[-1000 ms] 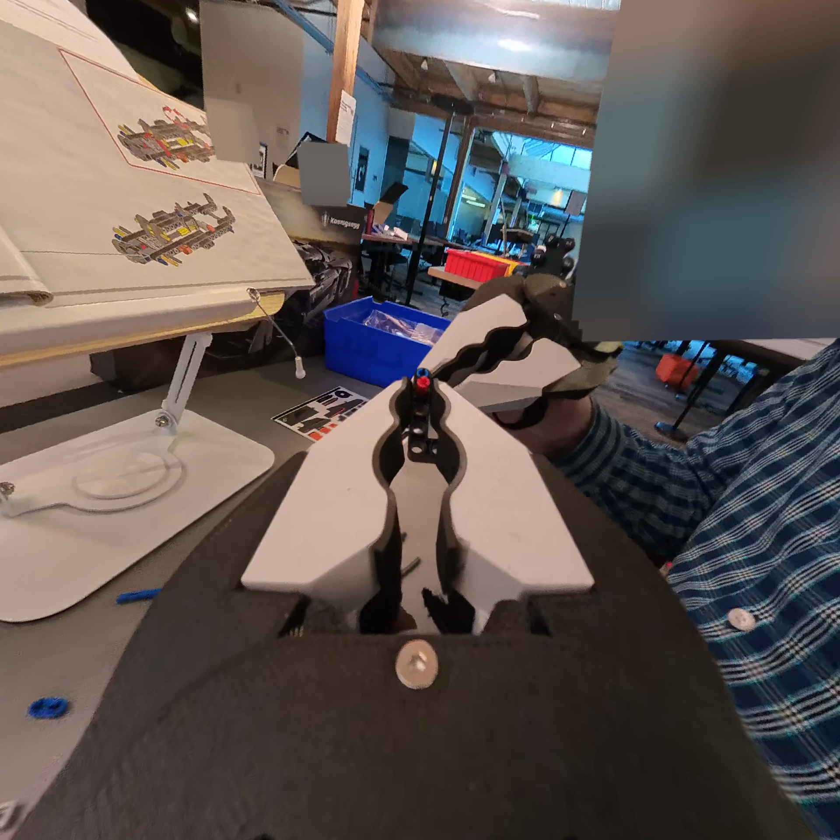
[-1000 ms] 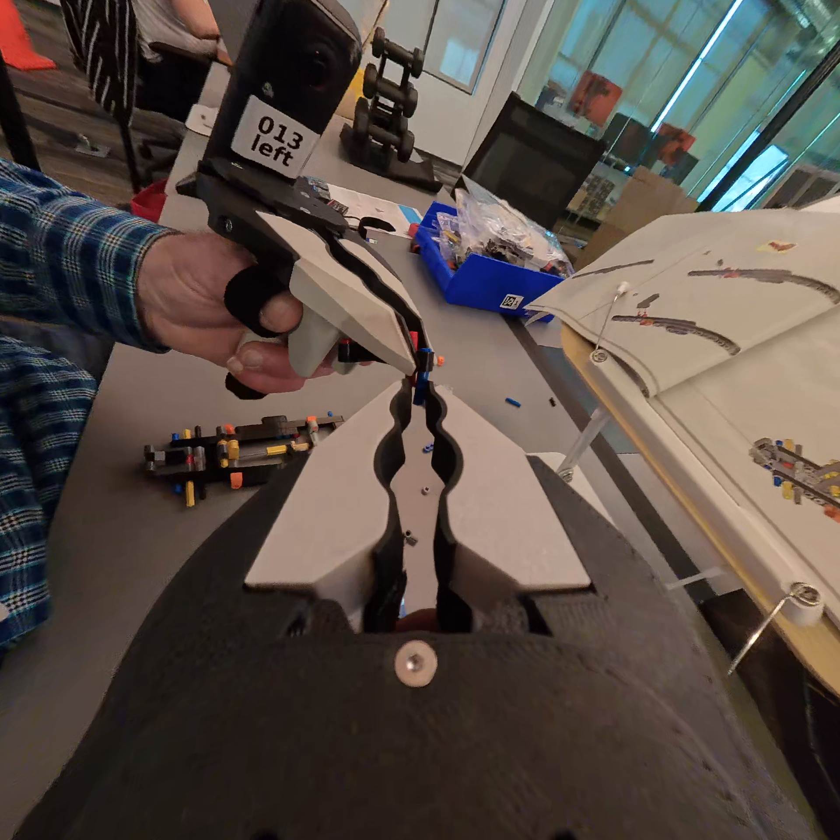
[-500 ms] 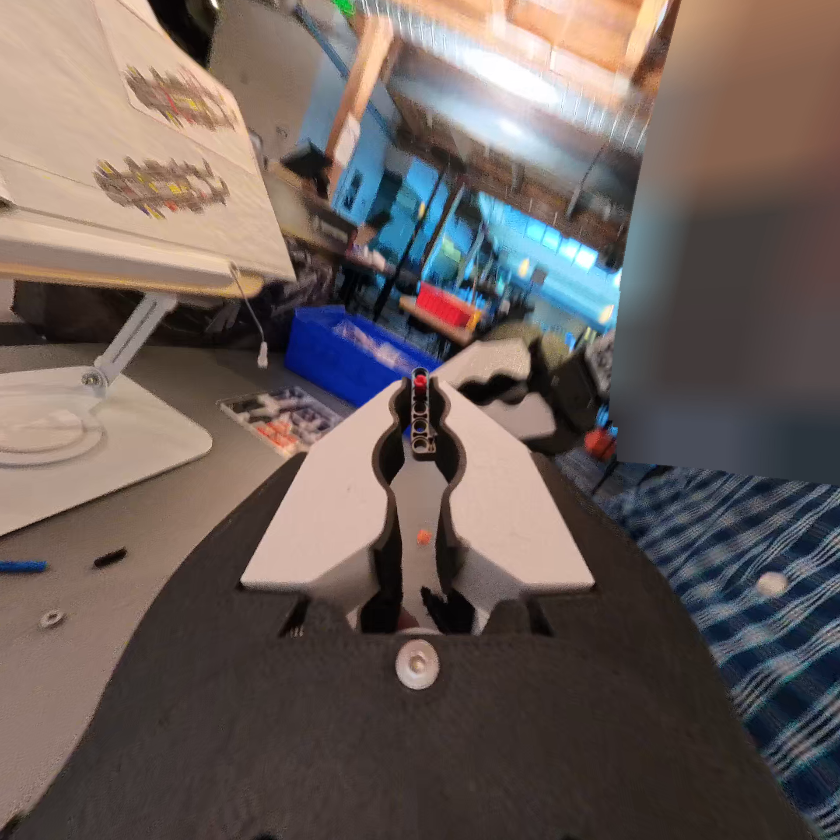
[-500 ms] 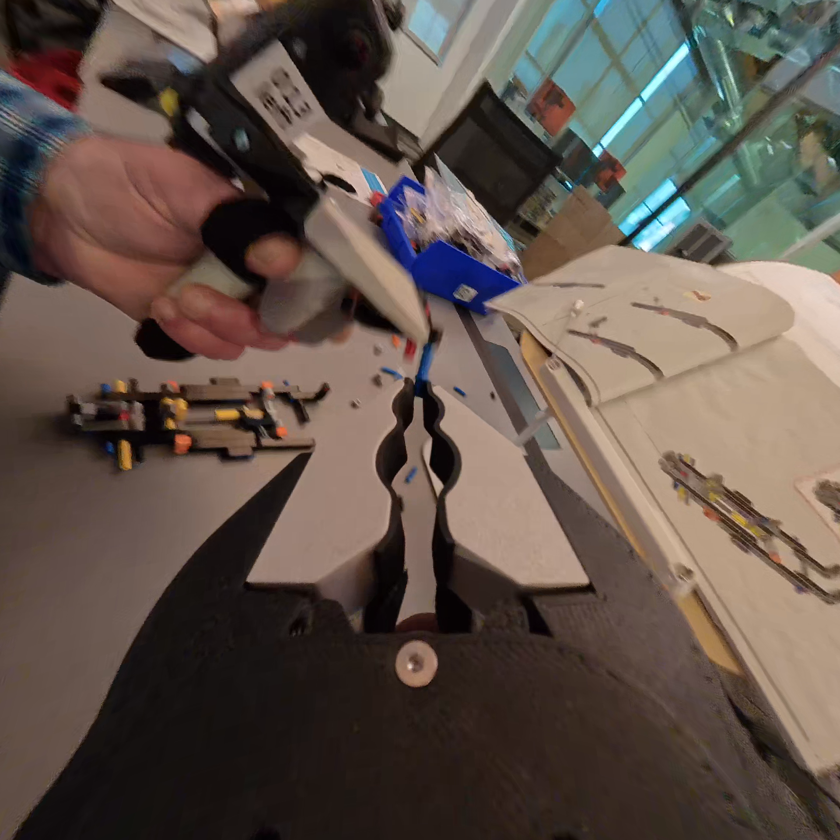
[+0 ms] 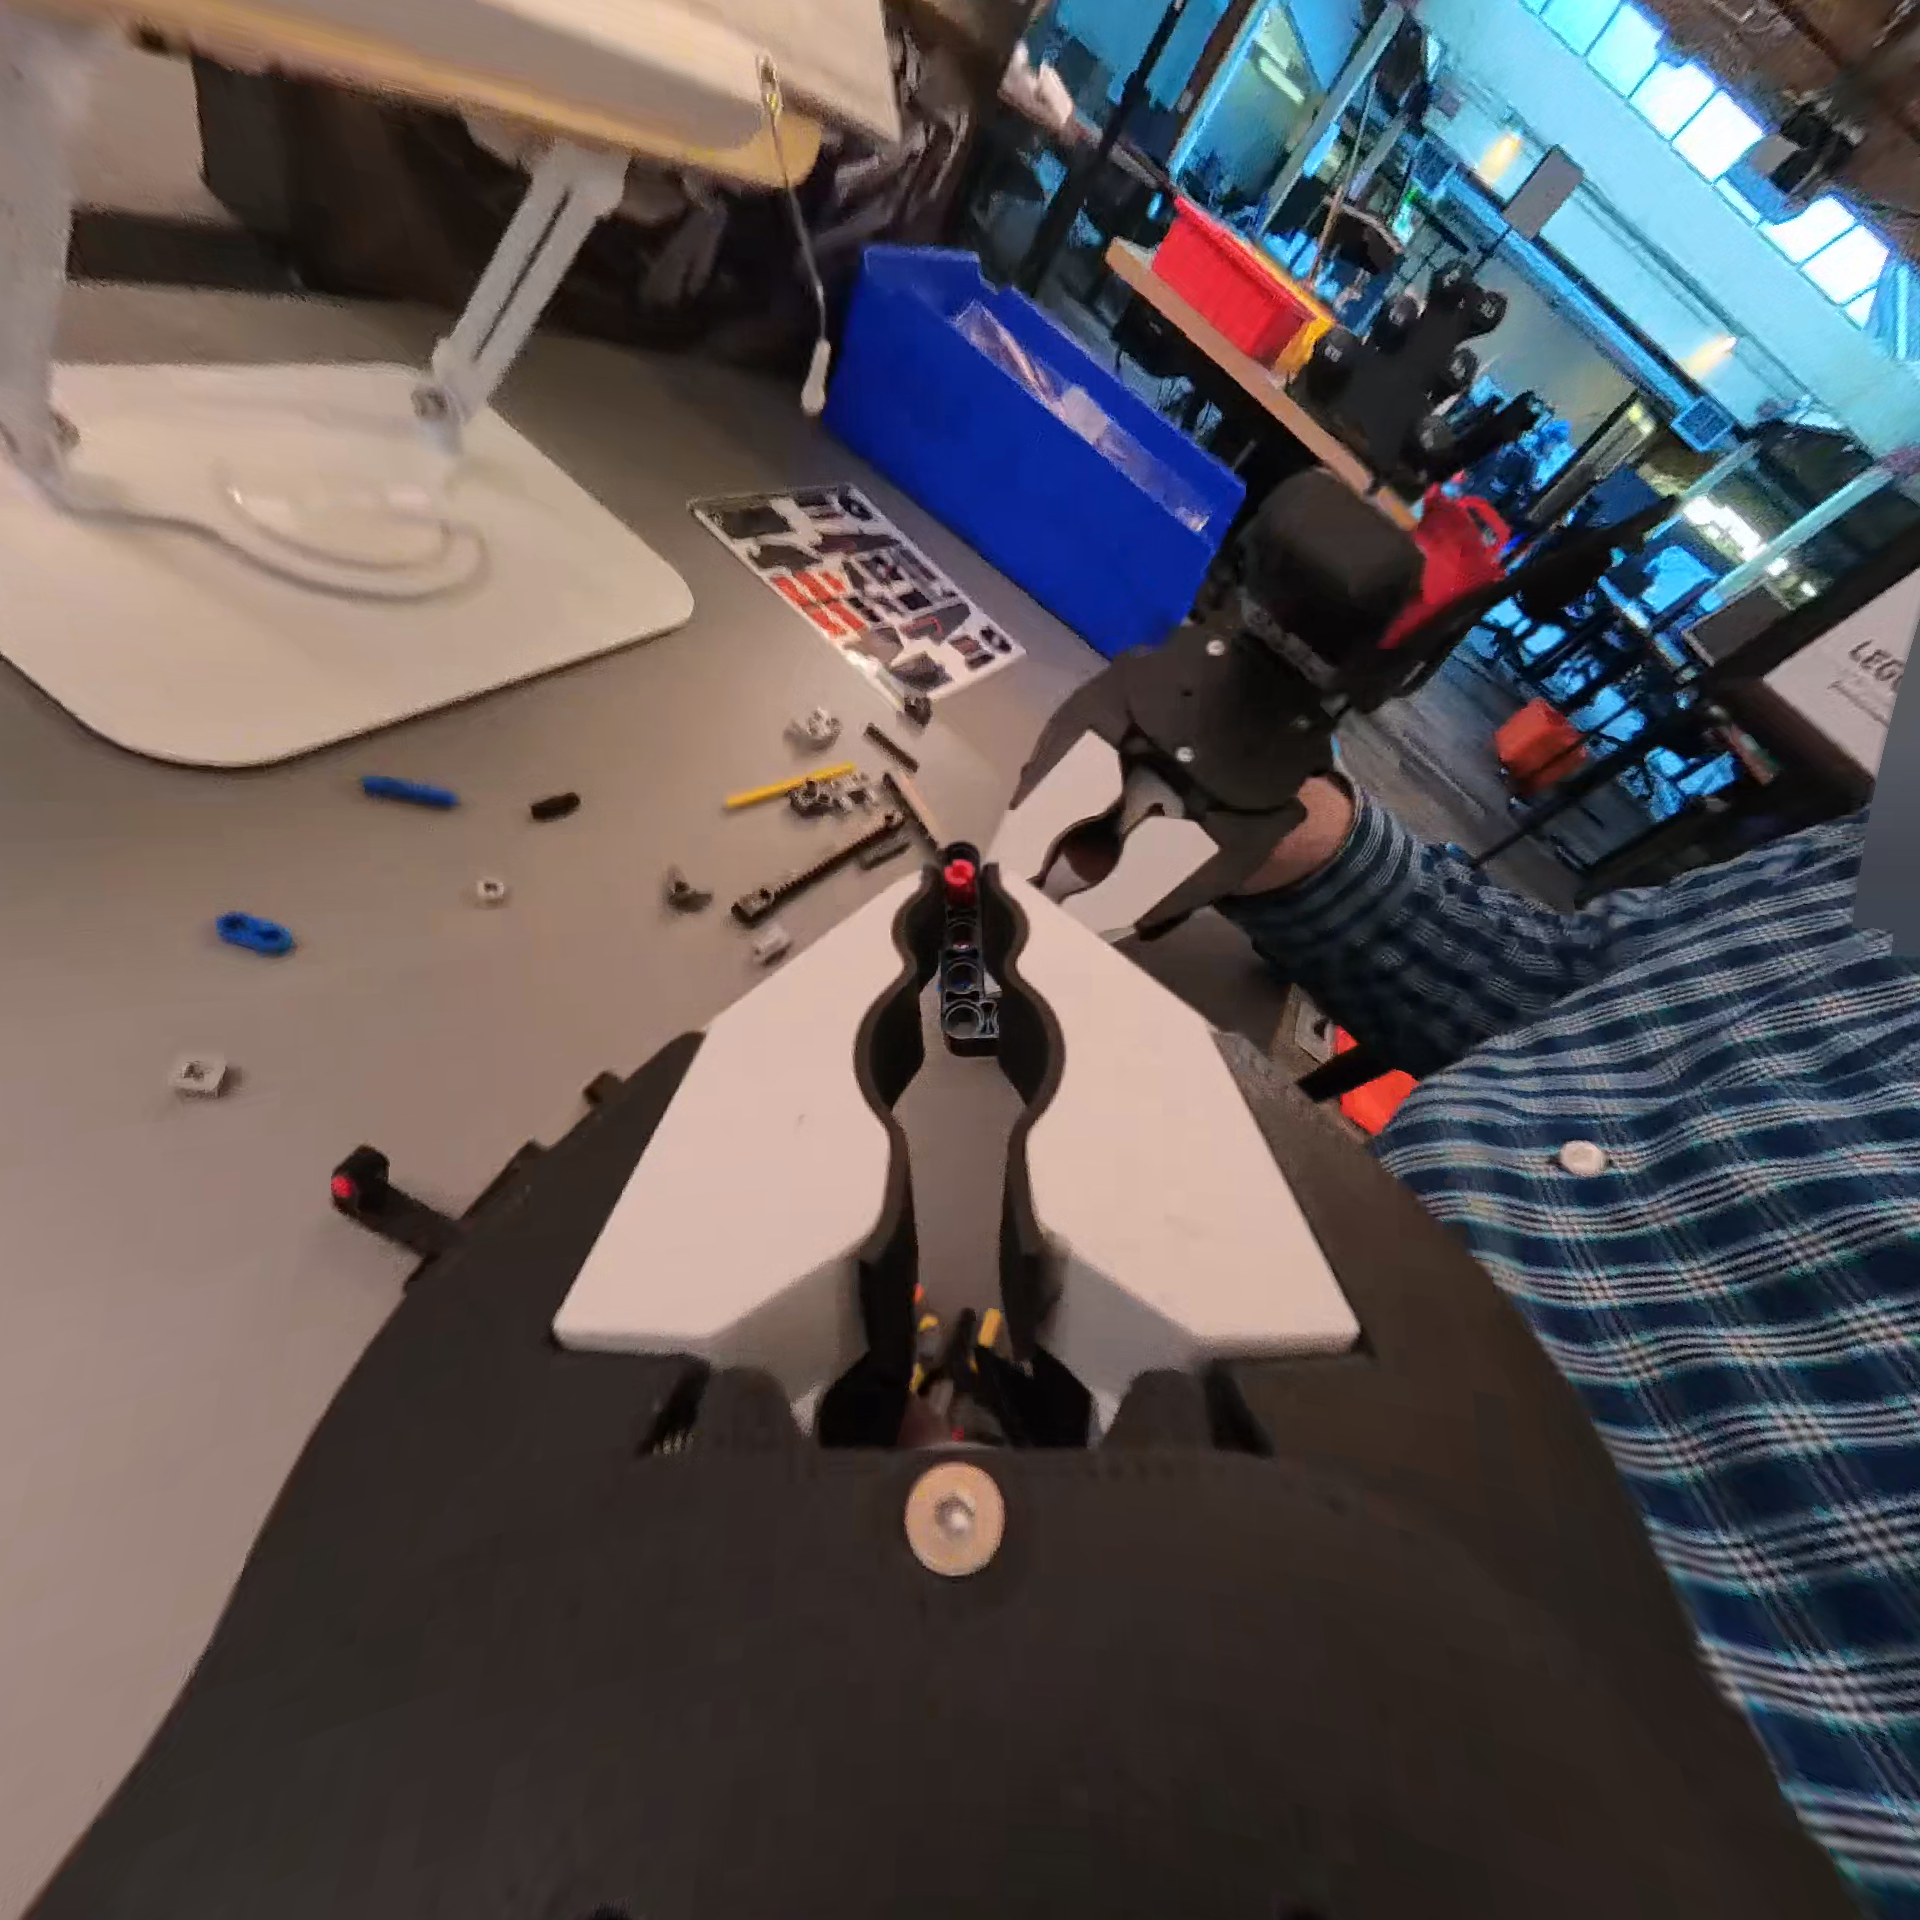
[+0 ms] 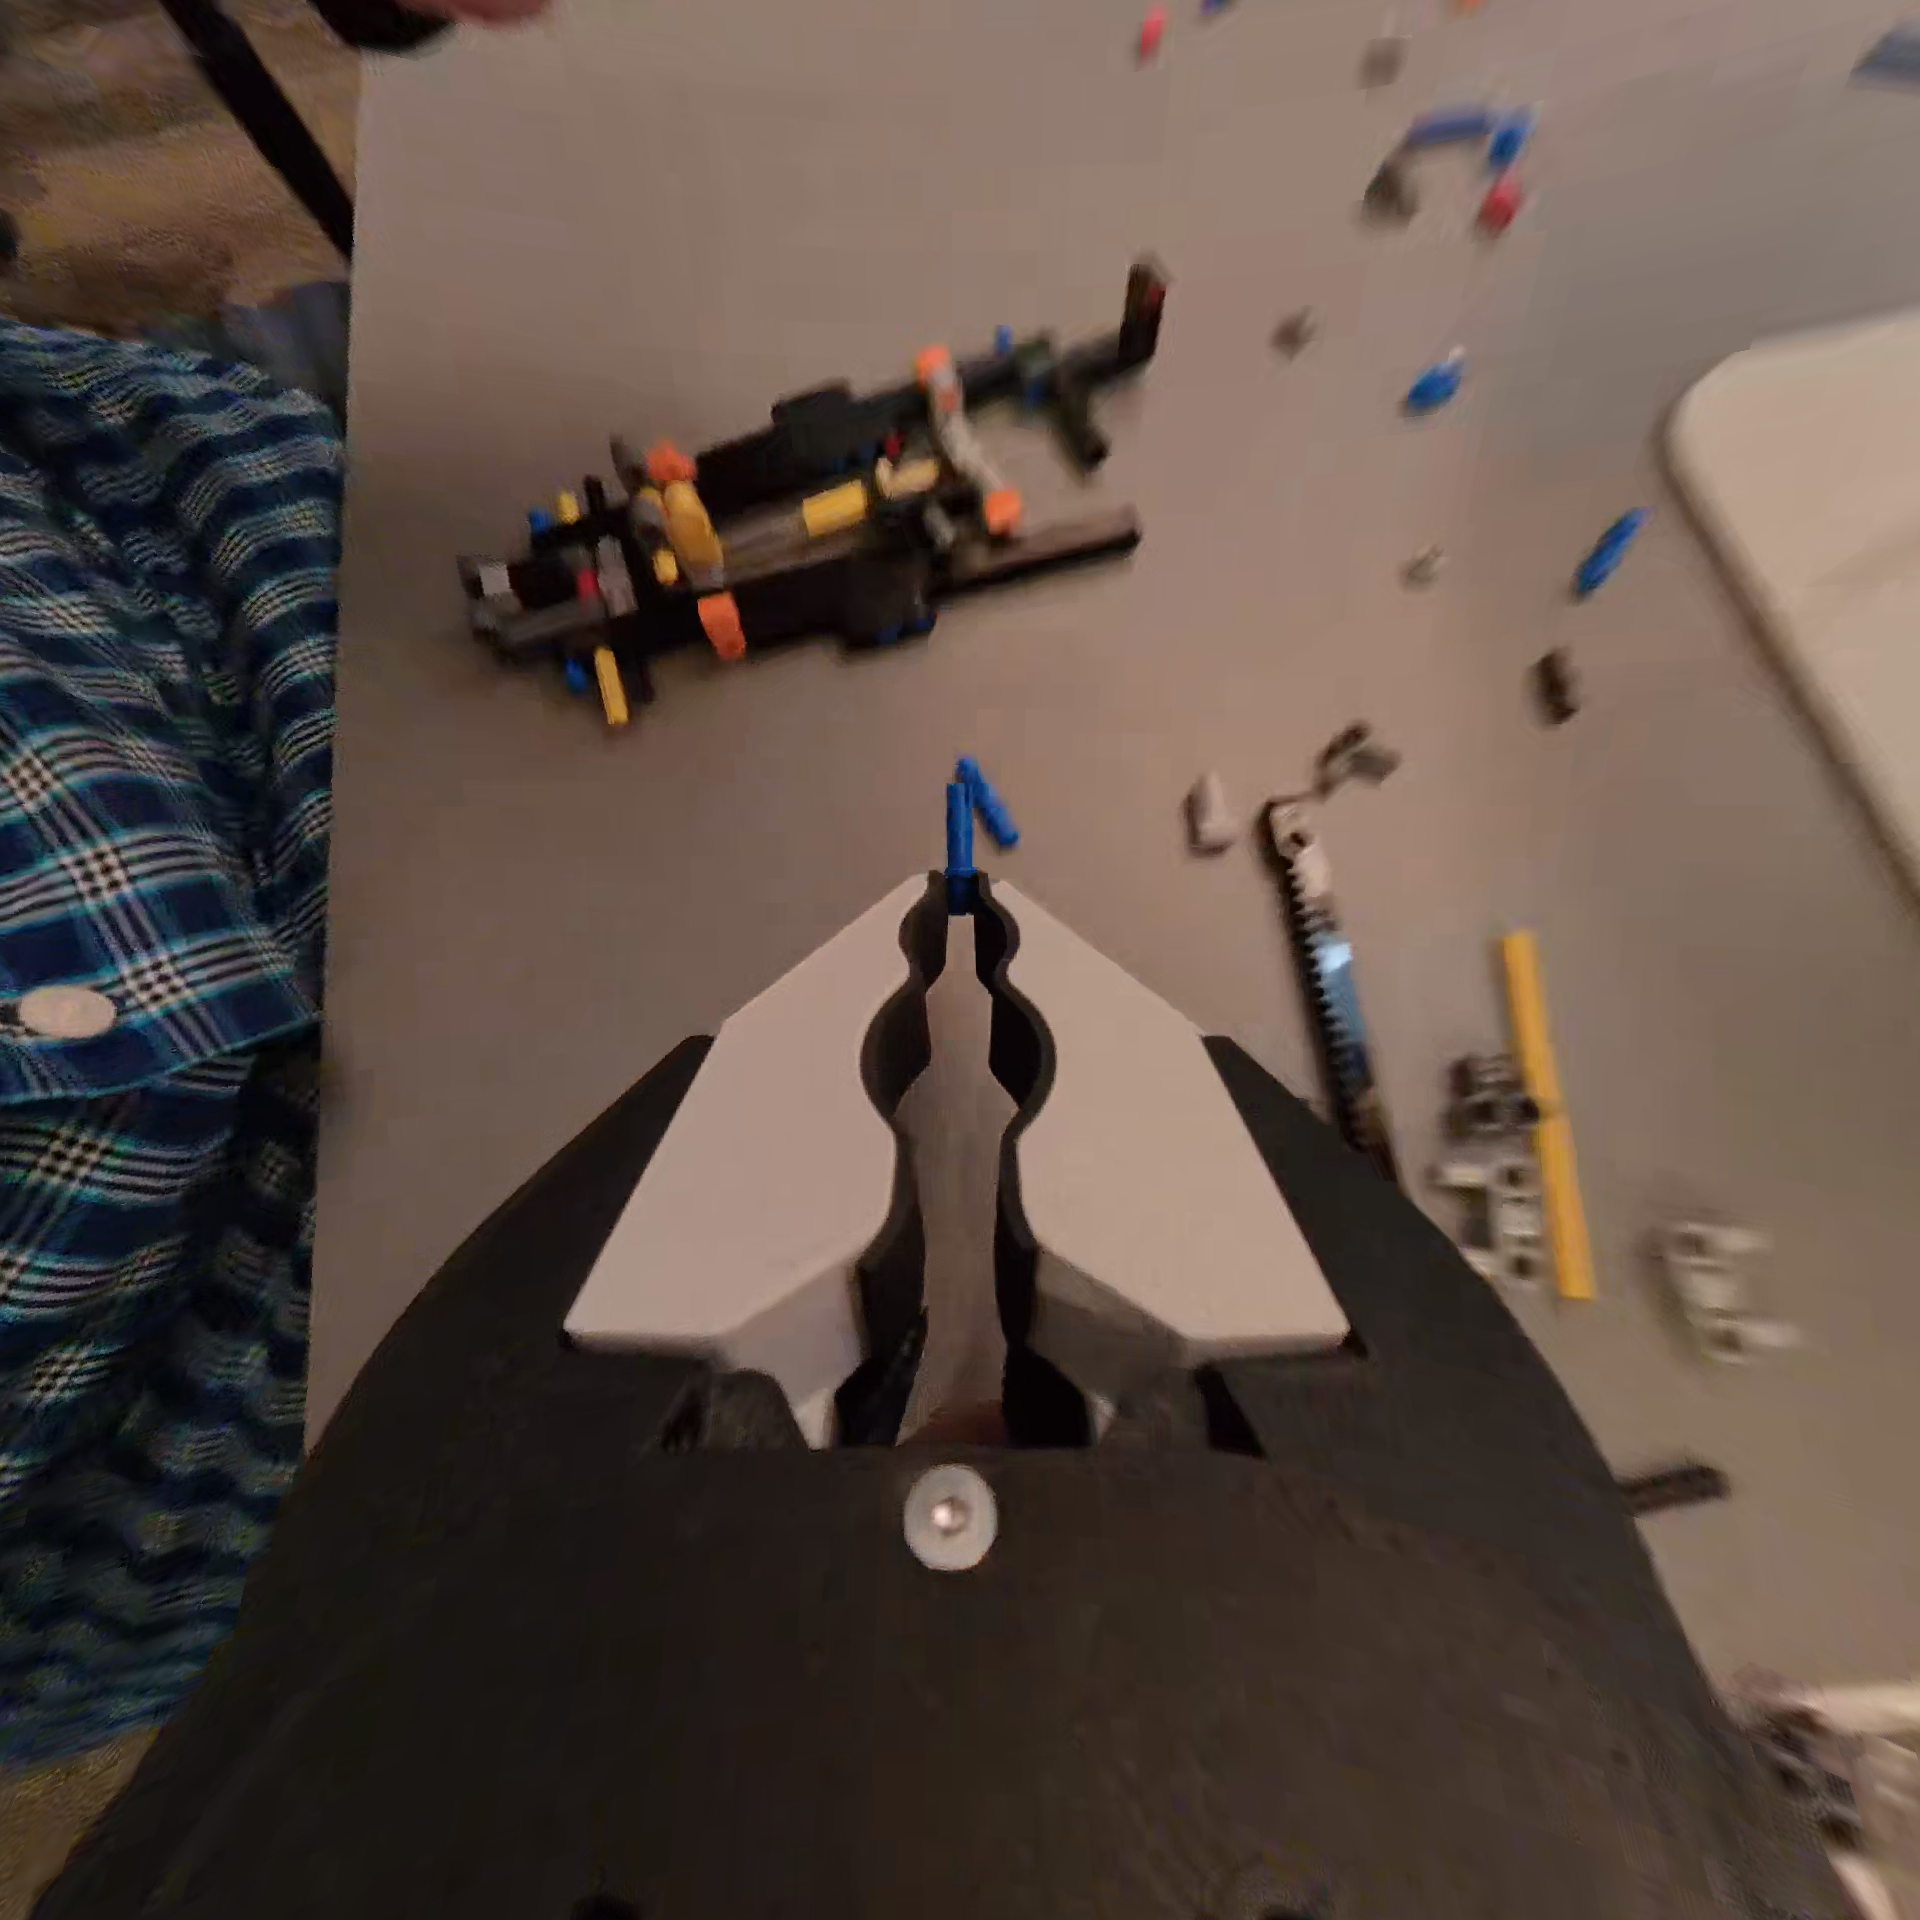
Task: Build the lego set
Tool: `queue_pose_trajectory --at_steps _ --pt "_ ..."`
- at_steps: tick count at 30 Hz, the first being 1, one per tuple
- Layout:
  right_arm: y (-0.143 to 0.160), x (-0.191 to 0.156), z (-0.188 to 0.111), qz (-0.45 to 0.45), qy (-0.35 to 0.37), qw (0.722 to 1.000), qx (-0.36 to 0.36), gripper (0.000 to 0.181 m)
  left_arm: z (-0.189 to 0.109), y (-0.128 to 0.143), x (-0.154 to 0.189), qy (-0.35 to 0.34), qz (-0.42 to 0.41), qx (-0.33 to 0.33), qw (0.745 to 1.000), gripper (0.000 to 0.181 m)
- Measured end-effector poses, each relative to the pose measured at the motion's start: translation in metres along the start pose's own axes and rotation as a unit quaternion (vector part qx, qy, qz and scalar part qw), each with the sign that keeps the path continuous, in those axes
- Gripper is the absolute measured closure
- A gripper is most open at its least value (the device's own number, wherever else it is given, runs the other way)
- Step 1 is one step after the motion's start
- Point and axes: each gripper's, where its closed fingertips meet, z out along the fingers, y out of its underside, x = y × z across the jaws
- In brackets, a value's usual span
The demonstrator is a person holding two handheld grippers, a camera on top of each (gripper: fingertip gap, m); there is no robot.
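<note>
Left gripper (image 5: 961, 894) is clamped on a short black beam (image 5: 964, 987) w/ round holes and a red pin (image 5: 958, 871) at its tip. Right gripper (image 6: 961, 896) pinches a thin blue pin (image 6: 958, 831) by its base, most of it poking out ahead. Both parts are hard, glossy plastic, v. light and stiff, probably slippery, so a narrow tip grip looks best. The long black chassis (image 6: 800, 520), w/ orange and yellow bits, lies on the grey table (image 6: 644, 831) ahead-left of the right gripper, untouched.
</note>
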Motion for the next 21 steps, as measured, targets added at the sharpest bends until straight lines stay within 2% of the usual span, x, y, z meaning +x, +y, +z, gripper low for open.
queue_pose_trajectory --at_steps 3,6,10,11,13,16,19,21 --pt "0.020 0.000 0.017 0.034 -0.015 0.999 -0.038 0.178 0.001 0.021 -0.009 -0.007 -0.001 -0.052 0.999 0.175" --pt "0.019 -0.004 0.023 0.039 -0.027 0.998 -0.038 0.168 0.003 0.028 -0.008 0.001 0.011 -0.066 0.998 0.175" --pt "0.015 0.006 0.018 0.028 -0.006 0.999 -0.040 0.162 0.007 0.035 -0.013 0.000 0.027 -0.085 0.996 0.176" --pt "0.010 0.009 0.014 0.021 0.001 0.999 -0.031 0.160 0.008 0.037 -0.013 -0.001 0.034 -0.093 0.995 0.175" --pt "-0.006 0.009 0.005 0.006 0.007 1.000 -0.010 0.168 0.010 0.042 -0.015 -0.008 0.059 -0.117 0.991 0.175" --pt "-0.045 0.003 -0.009 -0.012 -0.008 0.999 0.050 0.174 0.016 0.041 -0.008 0.002 0.084 -0.132 0.988 0.176" --pt "-0.075 -0.006 -0.011 -0.022 -0.045 0.994 0.093 0.172 0.023 0.039 -0.004 0.007 0.102 -0.141 0.985 0.176" --pt "-0.085 -0.007 -0.007 -0.037 -0.052 0.993 0.100 0.170 0.026 0.038 0.002 0.023 0.105 -0.144 0.984 0.176"
